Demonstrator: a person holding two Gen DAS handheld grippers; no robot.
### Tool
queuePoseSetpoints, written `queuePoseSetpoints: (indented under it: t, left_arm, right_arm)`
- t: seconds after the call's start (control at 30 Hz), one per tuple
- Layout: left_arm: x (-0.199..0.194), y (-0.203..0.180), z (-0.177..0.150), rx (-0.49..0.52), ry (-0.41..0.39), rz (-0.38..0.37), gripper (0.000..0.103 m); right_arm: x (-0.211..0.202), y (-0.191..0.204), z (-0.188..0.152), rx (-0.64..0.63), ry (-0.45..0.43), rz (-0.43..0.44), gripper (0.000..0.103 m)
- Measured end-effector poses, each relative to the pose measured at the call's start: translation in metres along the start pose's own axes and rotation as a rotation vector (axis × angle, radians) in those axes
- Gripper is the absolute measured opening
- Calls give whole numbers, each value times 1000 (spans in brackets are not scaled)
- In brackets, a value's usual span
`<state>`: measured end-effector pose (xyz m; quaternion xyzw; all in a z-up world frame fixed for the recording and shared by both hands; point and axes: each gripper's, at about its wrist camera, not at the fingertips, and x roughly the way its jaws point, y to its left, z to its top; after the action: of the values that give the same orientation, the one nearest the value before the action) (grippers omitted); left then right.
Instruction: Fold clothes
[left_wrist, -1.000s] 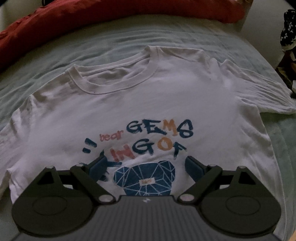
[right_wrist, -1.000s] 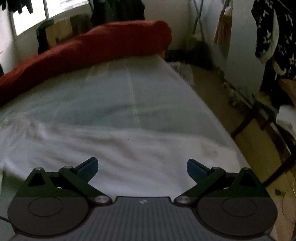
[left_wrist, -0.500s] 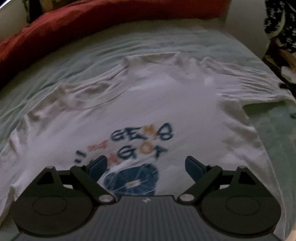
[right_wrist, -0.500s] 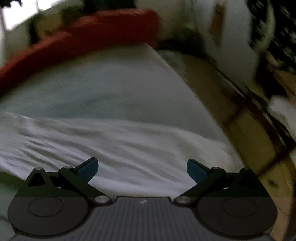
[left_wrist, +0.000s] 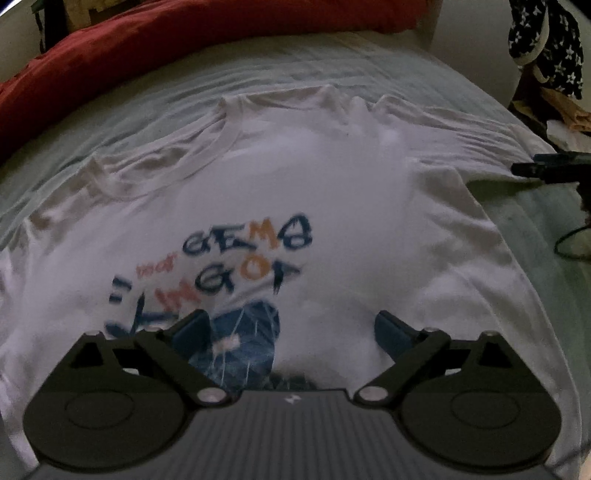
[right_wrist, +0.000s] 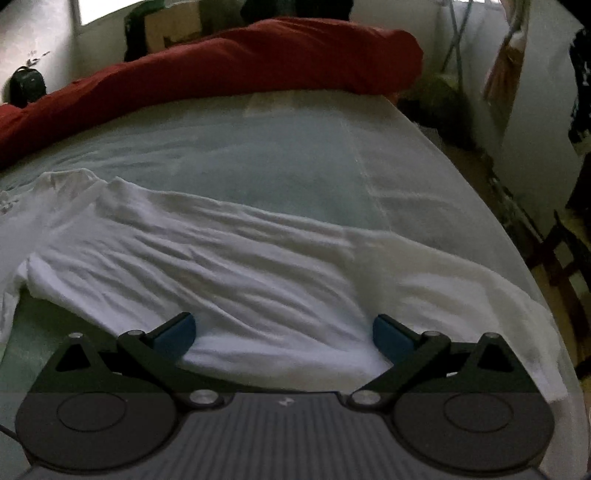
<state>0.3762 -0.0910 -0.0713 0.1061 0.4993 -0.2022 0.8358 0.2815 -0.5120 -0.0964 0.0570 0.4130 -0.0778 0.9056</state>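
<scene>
Vs a sec ago the tee (left_wrist: 332, 192) has gone from flat and smooth to rumpled up top: the collar (left_wrist: 229, 147) and shoulders are now bunched into ridges and pushed toward the far end of the bed (left_wrist: 332, 66), and the print (left_wrist: 236, 258) sits lower-left in the left view, blurred, so cloth or camera is moving. The L gripper (left_wrist: 291, 330) is over the chest print, jaws opening to about full width, nothing between the pads; the blue pads hover over or on the cloth, can't tell which. The R gripper (right_wrist: 284, 332) has come in from the bare sheet to over the right sleeve (right_wrist: 424, 273)/side, jaws wide apart, nothing clamped, though a fold of white cloth lies between the fingers. My read: no fold done yet. This looks like a straighten/reposition step that has added wrinkles, so the top likely needs smoothing or a fresh grab at shoulder and hem before the first fold. Materials: the tee is thin soft white cotton-type knit w/ a ribbed neckband, limp, creases easily, and should slide on the sheet. The sheet is pale green, lightly crinkled, w/ a paler strip near the edge. A red blanket (right_wrist: 258, 62) is rolled thick along the far side. Gripper bodies are matte black, ribbed centre.
</scene>
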Motion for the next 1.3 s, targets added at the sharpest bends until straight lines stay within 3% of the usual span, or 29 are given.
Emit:
queuePoseSetpoints:
  t: [0.2, 0.4, 0.83, 0.93, 1.07, 1.2, 1.3]
  left_arm:
    - [-6, 5, -10, -9, -5, -4, 98]
    - [-18, -1, -13, 35, -39, 16, 98]
    - [-28, 8, -41, 23, 26, -25, 99]
    - [-41, 16, -48, 48, 69, -31, 99]
    - [-66, 35, -53, 81, 43, -8, 99]
    - [-64, 55, -43, 95, -20, -2, 99]
    - [-53, 66, -36, 113, -77, -31, 99]
  right_arm:
    - [9, 3, 6, -5, 51, -15, 103]
    - [9, 5, 4, -7, 49, -23, 103]
    - [7, 8, 2, -13, 30, -43, 103]
    - [1, 12, 8, -25, 45, -98, 103]
    - [-33, 40, 13, -60, 7, -103, 103]
    - [-63, 112, 15, -155, -52, 130, 103]
    - [-62, 179, 15, -270, -84, 302, 103]
